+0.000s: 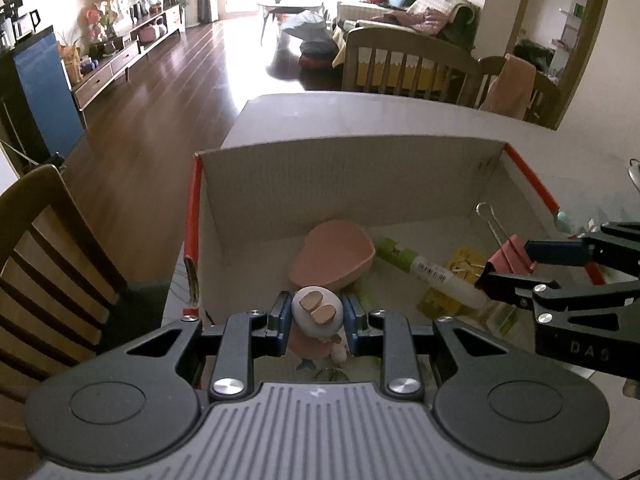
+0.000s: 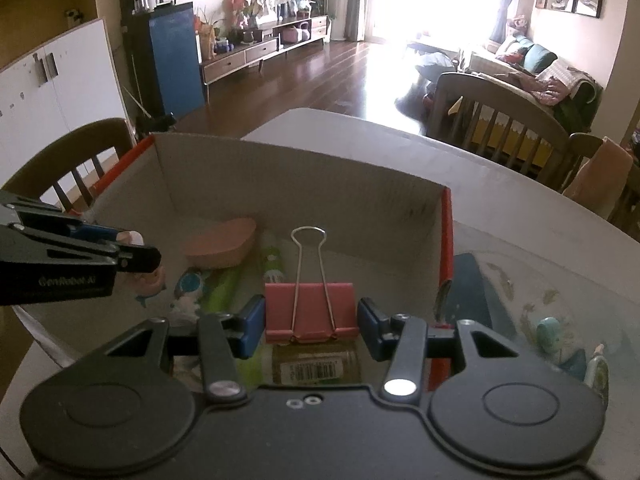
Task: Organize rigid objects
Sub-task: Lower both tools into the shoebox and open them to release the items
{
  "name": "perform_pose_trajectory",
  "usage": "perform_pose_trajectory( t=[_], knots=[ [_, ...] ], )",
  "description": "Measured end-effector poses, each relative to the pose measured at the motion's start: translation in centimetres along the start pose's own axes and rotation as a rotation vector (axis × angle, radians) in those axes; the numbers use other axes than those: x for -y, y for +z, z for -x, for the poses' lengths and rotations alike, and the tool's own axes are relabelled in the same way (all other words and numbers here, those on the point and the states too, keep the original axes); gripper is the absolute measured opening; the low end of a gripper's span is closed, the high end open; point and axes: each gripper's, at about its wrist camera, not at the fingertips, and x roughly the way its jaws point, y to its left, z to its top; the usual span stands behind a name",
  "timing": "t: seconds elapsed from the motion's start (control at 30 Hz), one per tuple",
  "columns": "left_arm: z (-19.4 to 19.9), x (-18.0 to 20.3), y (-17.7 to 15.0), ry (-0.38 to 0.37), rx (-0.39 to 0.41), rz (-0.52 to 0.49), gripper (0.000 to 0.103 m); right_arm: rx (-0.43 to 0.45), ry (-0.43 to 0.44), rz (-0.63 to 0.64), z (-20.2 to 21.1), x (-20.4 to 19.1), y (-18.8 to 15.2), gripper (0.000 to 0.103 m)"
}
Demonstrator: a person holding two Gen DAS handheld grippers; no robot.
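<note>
Cardboard box (image 1: 352, 184), open-topped, on table (image 1: 320, 116); holds pink heart-shaped dish (image 1: 332, 256). Right gripper (image 2: 311, 322), above box interior: clamped on pink binder clip (image 2: 310, 312). Left gripper (image 1: 316, 318), above box interior: clamped on small figurine (image 1: 316, 312).

My 2 cameras sit on my tongs and look down, very near, into the same cardboard box (image 1: 352, 184) (image 2: 304, 192); each view also shows the other tong.
</note>
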Motion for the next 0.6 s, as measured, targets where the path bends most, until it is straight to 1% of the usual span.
perform_pose_trajectory(
  t=[0.1, 0.2, 0.6],
  knots=[
    [-0.3, 0.2, -0.4, -0.004, -0.015, -0.011, 0.026, -0.01, -0.002, 0.002, -0.5, 0.0, 0.1, 0.049],
    [-0.9, 0.4, -1.0, -0.01, -0.049, -0.019, 0.026, -0.021, 0.002, -0.004, -0.5, 0.0, -0.1, 0.049],
    [-0.8, 1.2, -2.2, -0.032, -0.094, -0.027, 0.026, -0.028, 0.027, -0.037, 0.6, 0.4, -0.8, 0.05]
  ],
)
